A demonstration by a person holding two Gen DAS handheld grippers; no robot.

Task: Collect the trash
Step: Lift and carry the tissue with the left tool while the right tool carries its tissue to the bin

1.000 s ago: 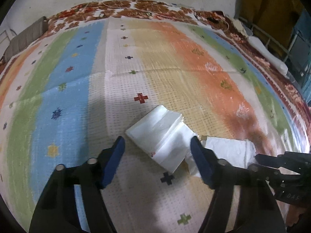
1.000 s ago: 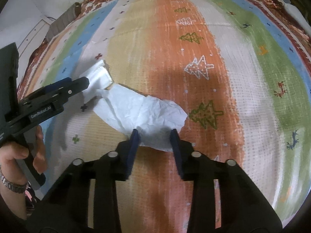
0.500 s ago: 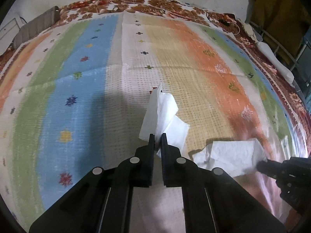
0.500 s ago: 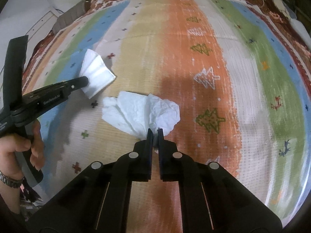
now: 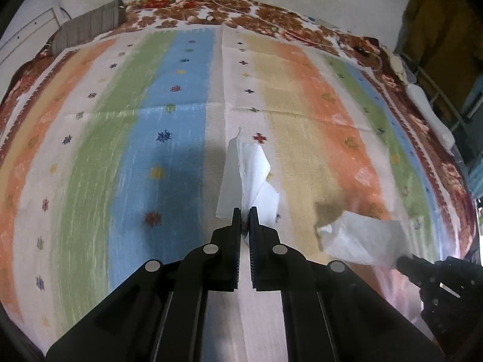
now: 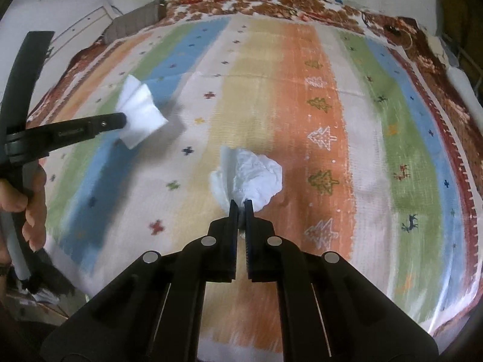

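My left gripper [image 5: 245,211] is shut on a folded white tissue [image 5: 252,175] and holds it above the striped mat [image 5: 135,157]. It also shows in the right wrist view [image 6: 120,119], with the folded tissue [image 6: 139,117] at its tip. My right gripper [image 6: 240,204] is shut on a crumpled white paper [image 6: 252,178], lifted off the mat [image 6: 326,69]. In the left wrist view the right gripper [image 5: 404,261] holds the crumpled paper [image 5: 359,238] at the lower right.
The striped mat lies on a floral blanket [image 5: 241,12]. A grey rolled cushion [image 5: 87,27] sits at the far left corner. A yellow cloth [image 5: 437,21] and metal frame [image 5: 446,102] stand at the right. A person's hand [image 6: 27,199] grips the left tool.
Both grippers closed on their papers and lifted them off the mat. The two papers now hang apart, each raised higher than half a second ago.
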